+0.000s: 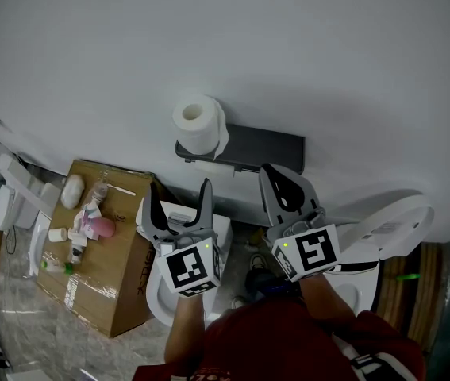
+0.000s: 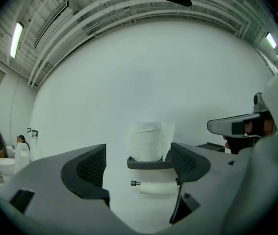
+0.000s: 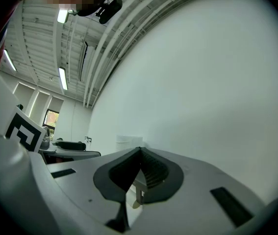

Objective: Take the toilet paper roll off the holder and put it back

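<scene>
A white toilet paper roll (image 1: 199, 124) stands upright on top of the dark wall holder (image 1: 256, 148); a second roll (image 1: 209, 167) hangs on the spindle under it. In the left gripper view the upright roll (image 2: 147, 141) rests on the holder's shelf (image 2: 148, 163), and the lower roll (image 2: 154, 188) shows beneath. My left gripper (image 1: 178, 201) is open and empty, short of the holder and below the roll. My right gripper (image 1: 278, 182) is shut on nothing, below the holder's right part. Its closed tips (image 3: 139, 153) point at the wall.
A cardboard box (image 1: 121, 268) with bottles and small items on top stands at the left. White toilets (image 1: 18, 205) line the far left; another toilet (image 1: 161, 292) sits under my grippers, and a raised lid (image 1: 391, 221) is at the right. A person (image 2: 20, 143) stands far off.
</scene>
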`<state>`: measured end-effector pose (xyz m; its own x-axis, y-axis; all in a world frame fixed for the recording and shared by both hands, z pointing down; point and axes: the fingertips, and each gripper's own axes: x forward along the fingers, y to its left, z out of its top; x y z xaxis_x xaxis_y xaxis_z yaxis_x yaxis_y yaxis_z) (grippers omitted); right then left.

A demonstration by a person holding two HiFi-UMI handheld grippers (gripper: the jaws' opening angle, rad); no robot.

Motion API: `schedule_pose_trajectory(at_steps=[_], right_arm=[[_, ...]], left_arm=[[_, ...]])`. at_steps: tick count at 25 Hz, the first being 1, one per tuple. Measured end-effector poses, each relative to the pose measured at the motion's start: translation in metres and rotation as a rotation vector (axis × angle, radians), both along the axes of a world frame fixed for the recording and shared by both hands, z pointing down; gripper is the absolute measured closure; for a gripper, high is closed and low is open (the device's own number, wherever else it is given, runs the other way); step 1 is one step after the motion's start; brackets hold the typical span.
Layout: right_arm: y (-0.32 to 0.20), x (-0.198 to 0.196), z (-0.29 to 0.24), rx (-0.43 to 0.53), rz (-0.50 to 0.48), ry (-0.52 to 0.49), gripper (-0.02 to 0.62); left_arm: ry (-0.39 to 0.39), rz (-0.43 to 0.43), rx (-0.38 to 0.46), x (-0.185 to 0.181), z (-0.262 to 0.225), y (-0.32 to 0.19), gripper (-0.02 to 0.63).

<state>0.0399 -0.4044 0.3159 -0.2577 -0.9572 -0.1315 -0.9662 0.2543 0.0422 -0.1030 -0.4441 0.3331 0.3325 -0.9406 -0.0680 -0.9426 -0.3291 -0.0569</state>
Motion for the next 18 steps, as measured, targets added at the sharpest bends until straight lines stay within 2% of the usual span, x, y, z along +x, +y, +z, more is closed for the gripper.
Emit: schedule_pose_trajectory(at_steps=[7, 9, 10, 12, 15, 16, 18], right_arm=[[0.0002, -0.0042, -0.0045, 0.008, -0.003, 0.006, 0.588], [0.0006, -0.0046, -0.0045, 0.008, -0.002, 0.008, 0.588], [0.0008, -0.0045, -0.0043, 0.007, -0.001, 0.008, 0.588], [0.0017, -0.0038, -0.0046, 0.005, 0.001, 0.009, 0.588], [0.0023, -0.0031, -0.0048, 0.003, 0.004, 0.009, 0.588], [0.0025, -0.0029, -0.0041, 0.000, 0.004, 0.008, 0.588], [0.0032, -0.0016, -0.0025, -0.002, 0.008, 0.003, 0.588]], left_arm=[[-0.002, 0.029, -0.007, 0.0020, -0.0013, -0.0006, 0.175], [-0.007, 0.026, -0.015, 0.0010, -0.0007, -0.0006, 0.198], [-0.008, 0.021, -0.016, 0.0001, -0.0006, -0.0002, 0.241], [-0.007, 0.014, -0.013, -0.0011, -0.0009, 0.0010, 0.387], [0.002, 0.027, -0.002, 0.0000, -0.0030, 0.0036, 0.539], [0.014, 0.041, -0.002, 0.0014, -0.0036, 0.0049, 0.582], [0.038, 0.069, -0.005, 0.0051, -0.0047, 0.0070, 0.589]])
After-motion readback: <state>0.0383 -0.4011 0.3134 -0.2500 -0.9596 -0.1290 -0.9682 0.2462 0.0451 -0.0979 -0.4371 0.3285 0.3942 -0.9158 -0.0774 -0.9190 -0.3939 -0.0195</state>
